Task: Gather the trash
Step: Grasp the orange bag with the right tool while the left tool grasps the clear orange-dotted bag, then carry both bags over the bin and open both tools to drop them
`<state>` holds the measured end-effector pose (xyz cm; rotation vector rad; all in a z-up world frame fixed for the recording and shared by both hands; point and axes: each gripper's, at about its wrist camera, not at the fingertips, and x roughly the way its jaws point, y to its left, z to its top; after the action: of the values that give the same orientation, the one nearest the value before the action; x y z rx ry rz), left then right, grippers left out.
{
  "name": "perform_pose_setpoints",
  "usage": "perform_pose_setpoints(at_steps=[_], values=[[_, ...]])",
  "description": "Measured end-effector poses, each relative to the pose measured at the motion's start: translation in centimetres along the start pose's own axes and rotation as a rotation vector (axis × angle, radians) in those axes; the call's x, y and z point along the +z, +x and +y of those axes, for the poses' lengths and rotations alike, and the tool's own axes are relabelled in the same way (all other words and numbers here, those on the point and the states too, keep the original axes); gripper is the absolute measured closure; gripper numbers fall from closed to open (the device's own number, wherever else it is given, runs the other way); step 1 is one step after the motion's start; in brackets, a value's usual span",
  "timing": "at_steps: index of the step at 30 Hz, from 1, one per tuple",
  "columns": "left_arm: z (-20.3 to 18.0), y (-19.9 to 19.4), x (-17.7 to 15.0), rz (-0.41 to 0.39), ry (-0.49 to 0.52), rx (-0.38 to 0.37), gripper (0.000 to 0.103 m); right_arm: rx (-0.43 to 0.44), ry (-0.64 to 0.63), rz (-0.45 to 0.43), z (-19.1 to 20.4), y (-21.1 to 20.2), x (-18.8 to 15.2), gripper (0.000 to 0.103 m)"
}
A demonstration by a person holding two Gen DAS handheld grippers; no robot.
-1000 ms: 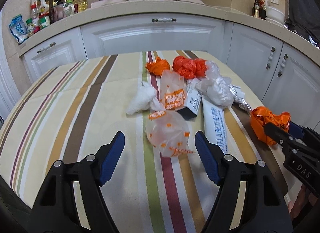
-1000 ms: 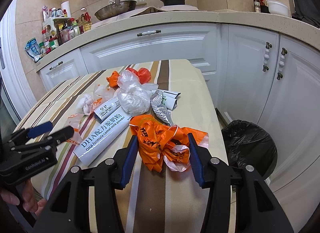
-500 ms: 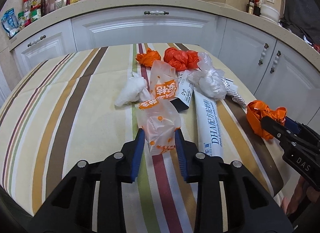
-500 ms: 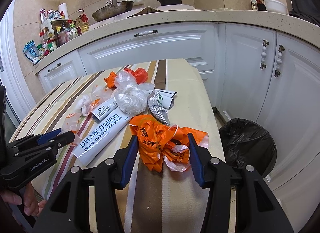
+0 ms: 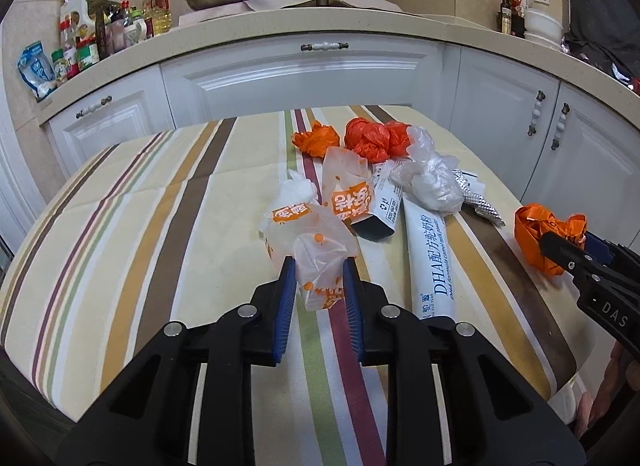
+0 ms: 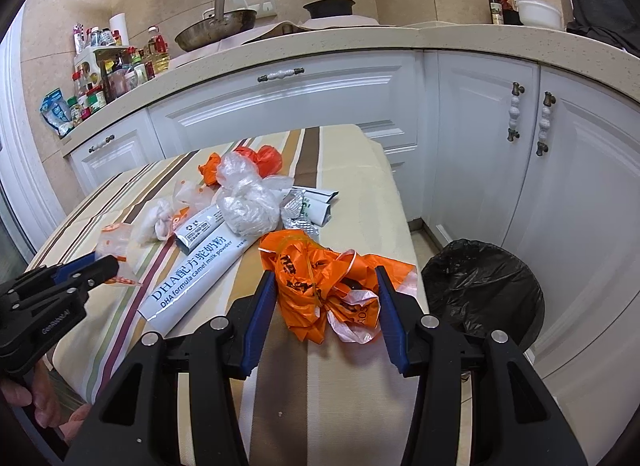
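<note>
Left tongs [image 5: 319, 272] closing on a translucent white wrapper with orange print [image 5: 310, 244], blue pads squeezing its crumpled lower end from both sides, wrapper bunched up between them and rising ahead of the tips. Just beyond that wrapper, a second orange-printed pouch [image 5: 348, 185] standing half upright, and a white crumpled wad [image 5: 298, 187] to its left. Off to the right of the left tongs, a long white milk-powder sachet [image 5: 430, 250] lying flat on the striped worktop [image 5: 160, 225], pointing away. Farther ahead, a clear plastic bag ball [image 5: 432, 181], a red bag [image 5: 370, 137] and a small orange bag [image 5: 316, 137] near the far edge.

Right tongs [image 6: 326, 280] clenched around a crumpled orange plastic bag [image 6: 316, 278], both blue pads pressed against its sides, bag spilling forward and down between them with pale pink-white bits at the near end. Same bag seen from the left view at far right, pinched at the worktop's edge. Left of the right tongs, the milk-powder sachet again; ahead, the clear bag ball with a strip of foil blister pack [image 6: 298, 211] and a folded green-and-white paper [image 6: 320, 203] beside it.

Down to the right of the right tongs, beyond the worktop's edge, a bin lined with a black bag [image 6: 480, 290], standing on the floor against white cabinet doors [image 6: 480, 137]. Fingers of a hand [image 6: 38, 410] visible low at left, under the left tongs' body.
</note>
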<state>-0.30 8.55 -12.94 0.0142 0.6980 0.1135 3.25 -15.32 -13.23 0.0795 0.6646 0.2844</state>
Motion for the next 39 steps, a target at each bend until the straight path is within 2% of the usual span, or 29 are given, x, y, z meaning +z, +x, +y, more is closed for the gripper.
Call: perform_pose_setpoints(at_steps=[9, 15, 20, 28, 35, 39], values=[[-0.8, -1.4, 0.8, -0.021, 0.014, -0.012, 0.081, -0.025, 0.028, -0.032, -1.3, -1.0, 0.3, 0.054], [-1.6, -2.7, 1.7, -0.068, 0.035, -0.007, 0.081, -0.051, 0.057, -0.048, -2.6, -1.5, 0.4, 0.054], [-3.1, -3.1, 2.9, -0.094, 0.058, -0.042, 0.081, -0.092, 0.078, -0.078, -4.2, -2.2, 0.7, 0.054], [-7.4, -2.5, 4.9, -0.126, 0.113, -0.141, 0.081, -0.161, 0.124, -0.116, -7.6, -3.1, 1.3, 0.054], [-13.9, -0.5, 6.9, -0.167, 0.194, -0.221, 0.081, -0.258, 0.121, -0.137, -11.1, -2.3, 2.0, 0.054], [-18.0, 1.7, 8.0, -0.152, 0.223, -0.261, 0.081, -0.302, 0.133, -0.134, -13.8, -1.4, 2.6, 0.054]])
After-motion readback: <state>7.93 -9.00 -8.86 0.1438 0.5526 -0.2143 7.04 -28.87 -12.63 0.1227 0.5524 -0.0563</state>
